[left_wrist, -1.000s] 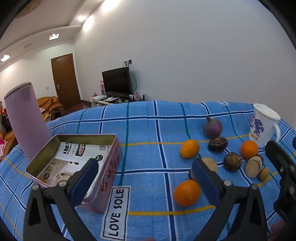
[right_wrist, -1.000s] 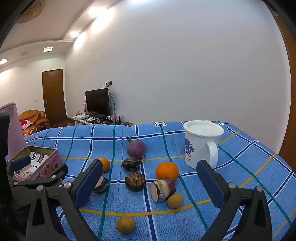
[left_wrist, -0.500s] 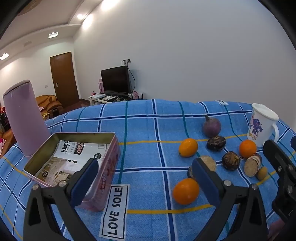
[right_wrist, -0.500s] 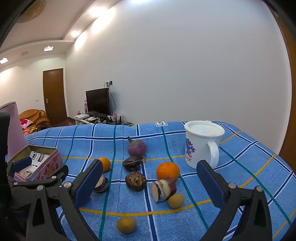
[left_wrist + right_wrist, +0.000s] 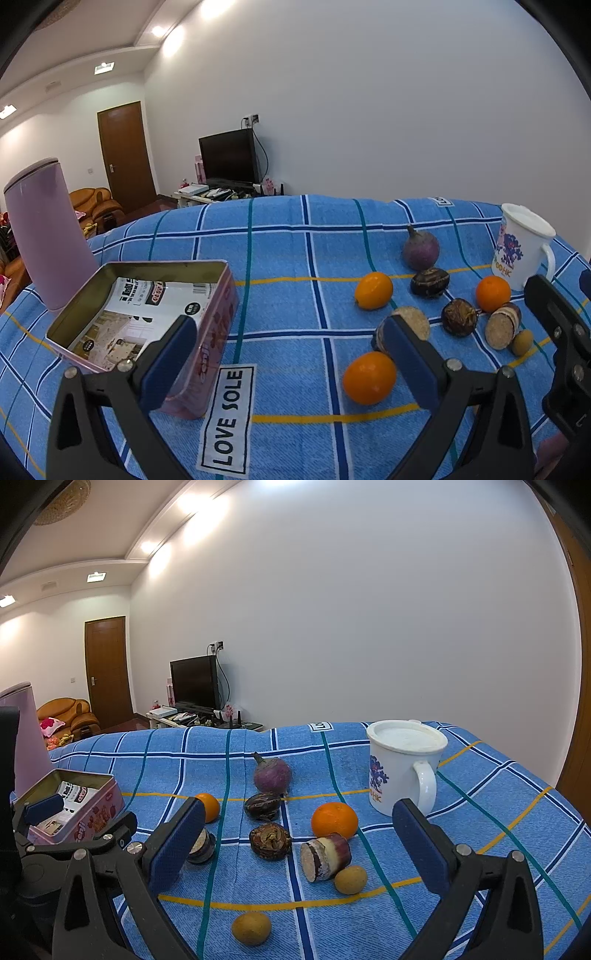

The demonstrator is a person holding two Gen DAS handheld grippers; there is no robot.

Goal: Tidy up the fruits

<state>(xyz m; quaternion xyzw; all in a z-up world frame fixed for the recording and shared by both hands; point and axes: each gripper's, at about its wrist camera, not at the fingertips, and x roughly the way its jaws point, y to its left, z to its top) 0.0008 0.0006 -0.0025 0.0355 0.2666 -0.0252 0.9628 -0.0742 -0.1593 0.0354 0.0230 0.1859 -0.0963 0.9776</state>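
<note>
Nothing looks sorted yet: the open pink rectangular metal tin [image 5: 218, 295] at lower left holds only printed paper, every fruit, including the near round orange citrus [image 5: 369, 377], lies loose on the blue checked cloth-covered surface [image 5: 288, 258] right of centre, and the left tool [image 5: 291, 363] and right tool [image 5: 295, 849] both hang spread and empty.

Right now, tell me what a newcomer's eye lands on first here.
Bright fruit scattered over the blue plaid cloth, above all the orange beside the white mug at the right. At the left, an open pink tin stands before a tall lilac tumbler. Both tongs, left and right, hang open and empty.
</note>
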